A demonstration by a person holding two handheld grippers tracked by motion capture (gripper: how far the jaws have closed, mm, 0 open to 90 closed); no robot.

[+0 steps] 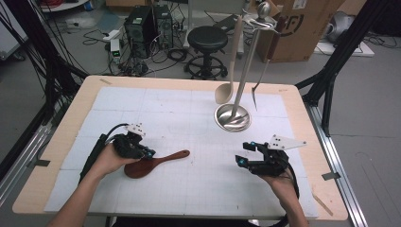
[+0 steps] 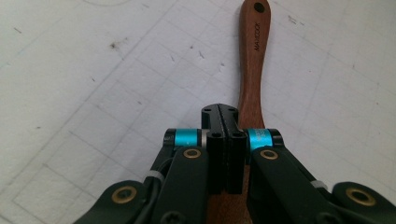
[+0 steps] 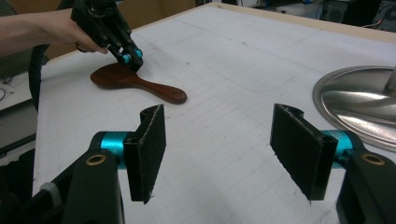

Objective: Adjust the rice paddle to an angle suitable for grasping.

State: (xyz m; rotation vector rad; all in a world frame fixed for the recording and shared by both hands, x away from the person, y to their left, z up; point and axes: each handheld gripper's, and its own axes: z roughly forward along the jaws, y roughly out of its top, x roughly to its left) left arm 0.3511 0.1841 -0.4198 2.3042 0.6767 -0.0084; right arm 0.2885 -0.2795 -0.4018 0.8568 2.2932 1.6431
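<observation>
Wood spatula (image 1: 153, 163) flat, rack base (image 1: 232, 117) well apart, beige ladle (image 1: 227, 80) hung

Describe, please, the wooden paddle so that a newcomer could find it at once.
Start at the white gridded mat on the table, then look to its near left, where the left gripper hovers. The wooden paddle lies flat there: dark reddish-brown, with a hole at its handle's end, unlike the pale spoon hanging from the steel stand.

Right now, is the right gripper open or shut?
Open. In the right gripper view, the right gripper has its two black pads standing well apart with bare white mat between them and nothing held.
</observation>
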